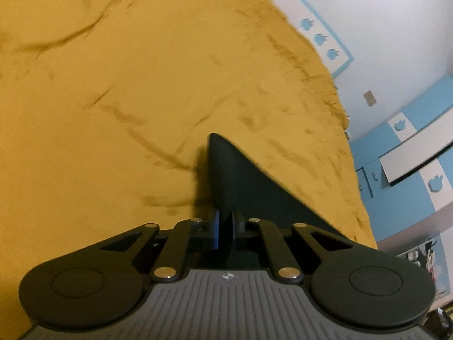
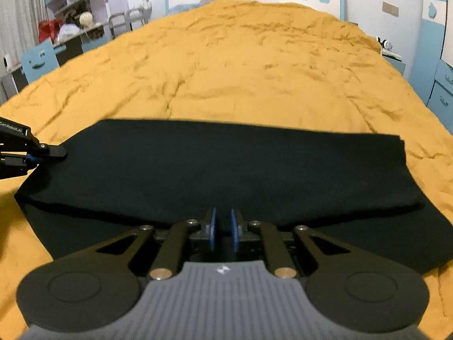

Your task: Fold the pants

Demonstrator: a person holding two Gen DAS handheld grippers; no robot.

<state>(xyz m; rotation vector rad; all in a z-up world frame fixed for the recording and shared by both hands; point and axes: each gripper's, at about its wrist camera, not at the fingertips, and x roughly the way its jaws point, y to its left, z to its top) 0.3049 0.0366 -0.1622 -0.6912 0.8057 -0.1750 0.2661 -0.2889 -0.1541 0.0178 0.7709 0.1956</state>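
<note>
On the mustard-yellow bedspread the black pants lie flat as a folded band, their long axis running left to right across the right wrist view, square to the way the right gripper points. One short end sits at the upper right near the bed's edge; the other reaches the left gripper, whose black fingers close on that end from the left. The right gripper meets the near long edge at about its middle, its blue pads drawn close with dark cloth pinched between them. In the left wrist view the pants rise as a dark pointed wedge straight out from the nearly closed fingers, the cloth caught between them, tip aimed away up the bed
</note>
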